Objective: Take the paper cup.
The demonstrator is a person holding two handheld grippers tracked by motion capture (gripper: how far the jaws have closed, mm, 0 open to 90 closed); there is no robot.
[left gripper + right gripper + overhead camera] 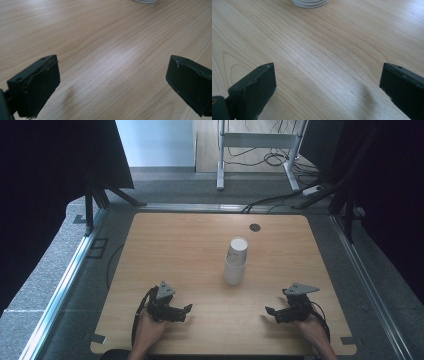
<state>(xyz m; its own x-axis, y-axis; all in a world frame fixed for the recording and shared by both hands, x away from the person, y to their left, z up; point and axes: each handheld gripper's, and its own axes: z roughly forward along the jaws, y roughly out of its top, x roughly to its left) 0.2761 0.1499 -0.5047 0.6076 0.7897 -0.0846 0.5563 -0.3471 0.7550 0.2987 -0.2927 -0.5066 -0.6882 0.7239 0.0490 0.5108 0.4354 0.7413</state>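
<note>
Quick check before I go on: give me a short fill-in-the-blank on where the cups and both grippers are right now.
1. The stack of white paper cups stands ____ on the wooden table.
2. The fingers of the left gripper are ____, with nothing between them.
3. The right gripper rests on the table, ____ from the cups.
4. The cups stand ____ the two grippers, farther up the table.

Missing words: upside down; open; apart; between
</note>
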